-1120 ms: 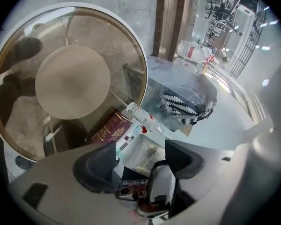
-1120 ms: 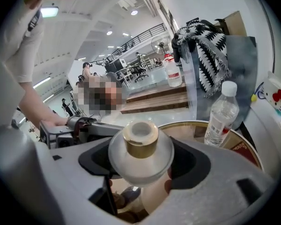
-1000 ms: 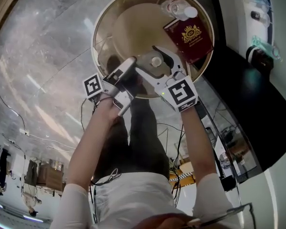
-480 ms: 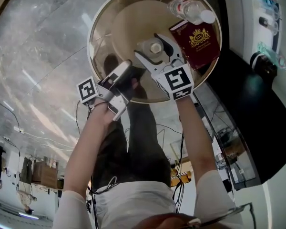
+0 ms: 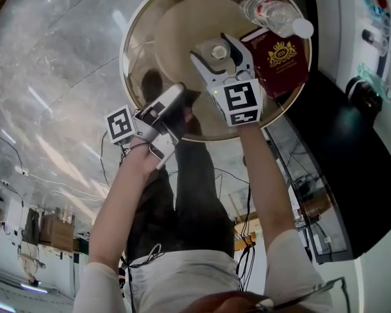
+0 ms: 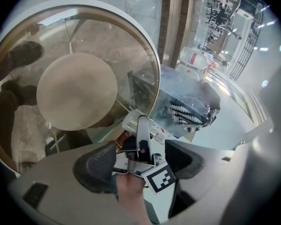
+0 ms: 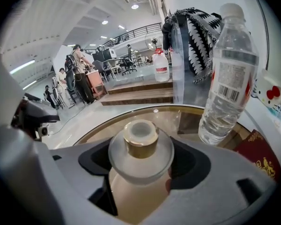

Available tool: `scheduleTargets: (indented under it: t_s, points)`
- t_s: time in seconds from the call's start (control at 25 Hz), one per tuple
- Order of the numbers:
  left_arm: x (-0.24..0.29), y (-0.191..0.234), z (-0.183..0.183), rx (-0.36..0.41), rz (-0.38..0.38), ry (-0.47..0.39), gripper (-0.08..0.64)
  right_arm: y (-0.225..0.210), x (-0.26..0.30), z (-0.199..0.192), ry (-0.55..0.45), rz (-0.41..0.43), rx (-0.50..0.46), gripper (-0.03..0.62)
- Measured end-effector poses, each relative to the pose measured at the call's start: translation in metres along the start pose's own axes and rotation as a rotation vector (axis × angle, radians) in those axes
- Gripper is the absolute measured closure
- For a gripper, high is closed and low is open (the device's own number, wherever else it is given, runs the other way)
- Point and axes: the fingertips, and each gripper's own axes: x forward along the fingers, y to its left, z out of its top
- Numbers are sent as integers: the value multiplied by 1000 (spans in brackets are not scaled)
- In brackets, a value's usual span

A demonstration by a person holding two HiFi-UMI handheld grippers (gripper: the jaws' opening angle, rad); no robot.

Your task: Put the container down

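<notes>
Right arm outstretched, right tool point(image 5: 214, 48) gripping container point(image 7: 140, 146), left tool point(image 5: 174, 106) agape

We take this for a big open lab-style hall: high ceiling with strip lights point(image 7: 24, 66), a railed upper gallery point(image 7: 136, 31), people point(image 7: 78, 62) at workstations, office chairs point(image 6: 222, 11), marble floor point(image 5: 52, 57) with loose cables point(image 5: 111, 158).

The left tongs point(image 5: 182, 93) and right tongs point(image 5: 215, 49) were pale grey plastic with dark pads point(image 7: 196, 165) inside. Each bore a cube point(image 5: 241, 101) of black-and-white square markers. The right one showed a small green light point(image 5: 216, 90). The person wore a white top point(image 5: 182, 272) with short sleeves point(image 5: 287, 256) and dark trousers point(image 5: 182, 194).
</notes>
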Motion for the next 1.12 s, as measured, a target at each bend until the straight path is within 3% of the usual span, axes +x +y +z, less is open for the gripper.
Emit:
scheduleTargets:
  t_s: [0.88,1.12]
  points:
    - [-14,2,-2,1,-30,-24,264,9,9,-24,37,-65,-146,250]
    - [-20,-11,-9,32,-42,-31,264,10,-3,-9,29,-61,-149,215]
